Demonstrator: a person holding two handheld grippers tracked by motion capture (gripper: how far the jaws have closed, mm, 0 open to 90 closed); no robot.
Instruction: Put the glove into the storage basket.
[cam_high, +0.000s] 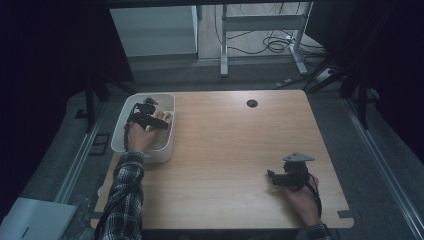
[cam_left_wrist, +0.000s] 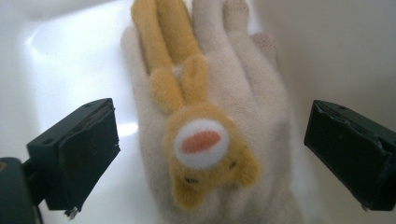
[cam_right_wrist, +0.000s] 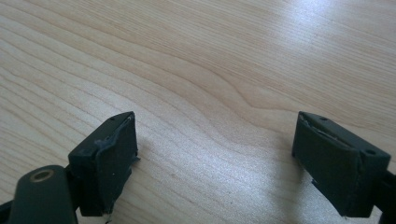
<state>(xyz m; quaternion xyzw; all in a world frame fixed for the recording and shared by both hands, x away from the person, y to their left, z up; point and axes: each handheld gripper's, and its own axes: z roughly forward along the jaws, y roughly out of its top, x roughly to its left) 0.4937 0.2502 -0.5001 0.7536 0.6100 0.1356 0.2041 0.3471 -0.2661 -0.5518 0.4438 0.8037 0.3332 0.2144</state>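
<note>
A cream knitted glove (cam_left_wrist: 261, 93) with a yellow plush rabbit (cam_left_wrist: 201, 140) sewn on its back lies flat on the floor of a white plastic bin (cam_high: 167, 150). The bin stands at the table's far left. My left gripper (cam_left_wrist: 212, 135) is inside the bin, open, with one jaw on each side of the glove (cam_high: 163, 116) and neither touching it. In the high view the left gripper (cam_high: 159, 122) points right across the bin. My right gripper (cam_right_wrist: 215, 149) is open just above bare wood, with nothing between its jaws. It hovers near the table's front right (cam_high: 270, 176).
The wooden table (cam_high: 230, 145) has a round black cable hole (cam_high: 252, 103) near its far edge. Beyond it stand a metal desk frame (cam_high: 224, 45) and loose cables (cam_high: 272, 45) on the floor. Dark curtains close in both sides.
</note>
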